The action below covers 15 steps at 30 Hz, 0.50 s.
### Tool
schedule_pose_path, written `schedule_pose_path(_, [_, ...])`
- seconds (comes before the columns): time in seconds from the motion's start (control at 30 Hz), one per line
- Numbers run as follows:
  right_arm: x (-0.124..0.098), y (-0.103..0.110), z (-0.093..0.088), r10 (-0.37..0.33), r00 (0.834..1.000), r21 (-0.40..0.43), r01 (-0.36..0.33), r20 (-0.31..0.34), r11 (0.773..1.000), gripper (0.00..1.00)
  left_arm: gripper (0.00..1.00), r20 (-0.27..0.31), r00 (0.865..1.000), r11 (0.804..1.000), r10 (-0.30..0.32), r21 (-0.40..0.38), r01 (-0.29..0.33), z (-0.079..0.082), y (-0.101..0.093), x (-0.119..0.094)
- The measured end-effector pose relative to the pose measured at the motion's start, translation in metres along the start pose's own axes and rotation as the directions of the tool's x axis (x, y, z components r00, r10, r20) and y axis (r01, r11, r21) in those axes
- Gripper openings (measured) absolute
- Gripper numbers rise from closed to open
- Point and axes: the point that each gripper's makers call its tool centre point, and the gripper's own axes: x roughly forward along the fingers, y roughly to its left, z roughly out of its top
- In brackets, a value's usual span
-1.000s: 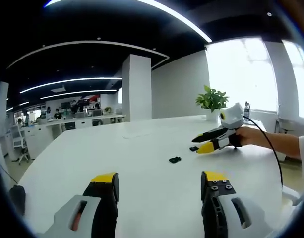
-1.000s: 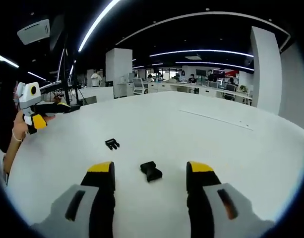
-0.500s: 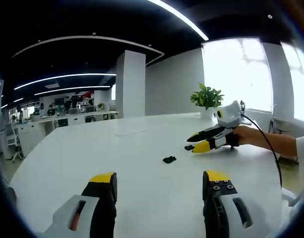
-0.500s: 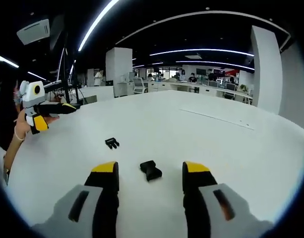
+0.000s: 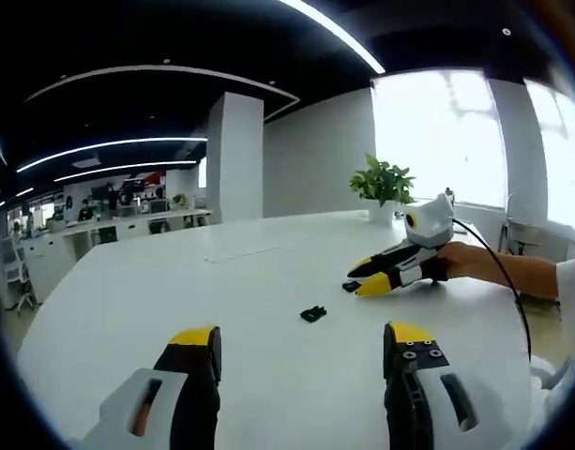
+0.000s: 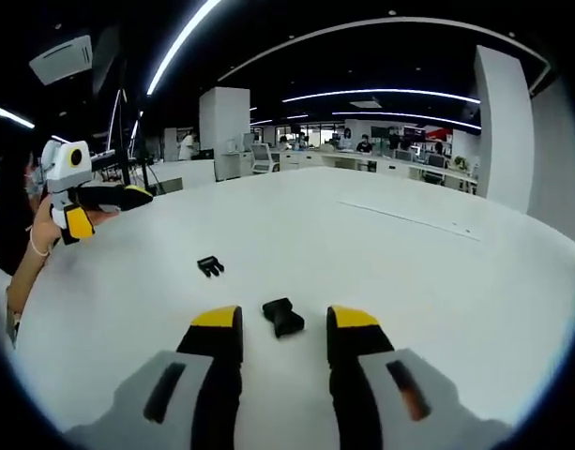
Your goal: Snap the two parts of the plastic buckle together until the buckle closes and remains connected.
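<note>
Fingers of right gripper (image 6: 282,323) narrowed but not closed, bracketing one black buckle half (image 6: 282,317) on white desk (image 6: 409,272), no contact visible. Second buckle half (image 6: 209,266) lying apart, farther out toward left gripper (image 6: 137,195). Left gripper (image 5: 301,342) fingers wide apart, gripping nothing, above desk (image 5: 174,281); pronged half (image 5: 312,313) ahead, other half (image 5: 350,286) at right gripper (image 5: 359,279) tips. Potted plant (image 5: 383,184) behind.
</note>
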Motion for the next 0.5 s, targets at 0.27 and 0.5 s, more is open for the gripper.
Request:
schedule_pose_path(0.27, [0.001, 0.001, -0.003, 0.010, 1.000, 0.008, -0.010, -0.013, 1.000, 0.30, 0.71, -0.008, 1.000, 1.000, -0.024, -0.001, 0.024, 0.002, -0.001, 0.007])
schedule_pose_path(0.5, [0.001, 0.004, -0.004, 0.008, 1.000, 0.016, -0.008, -0.013, 1.000, 0.26, 0.71, -0.078, 0.997, 0.998, -0.025, 0.056, 0.029, -0.007, -0.002, 0.016])
